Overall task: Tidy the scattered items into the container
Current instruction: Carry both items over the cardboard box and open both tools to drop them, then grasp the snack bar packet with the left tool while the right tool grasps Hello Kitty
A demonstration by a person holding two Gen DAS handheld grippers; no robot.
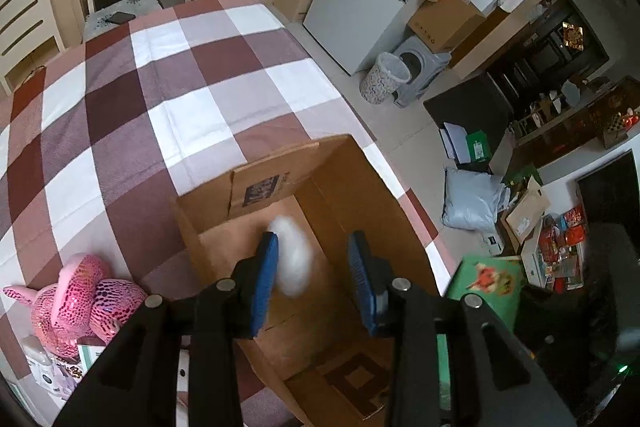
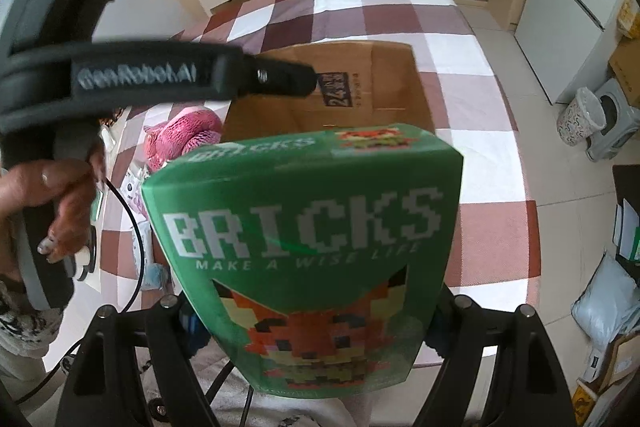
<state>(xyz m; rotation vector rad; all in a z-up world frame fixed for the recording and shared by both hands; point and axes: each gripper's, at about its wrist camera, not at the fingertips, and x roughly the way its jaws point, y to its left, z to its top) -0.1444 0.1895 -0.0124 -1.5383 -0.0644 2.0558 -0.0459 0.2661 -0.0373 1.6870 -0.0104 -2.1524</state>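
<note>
The right gripper [image 2: 316, 323] jaws clench the stiff, light green bricks box [image 2: 308, 247] by its sides, while the left gripper [image 1: 316, 279] jaws stand released over a soft white tuft [image 1: 294, 259] in the cardboard box [image 1: 384, 187]

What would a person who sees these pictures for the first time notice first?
The big green BRICKS box fills the right wrist view, held between the right gripper's fingers. In the left wrist view, a blurred white fluffy ball sits between the left gripper's parted blue fingers, above the open cardboard box. A shiny pink toy lies on the checked tablecloth left of it.
</note>
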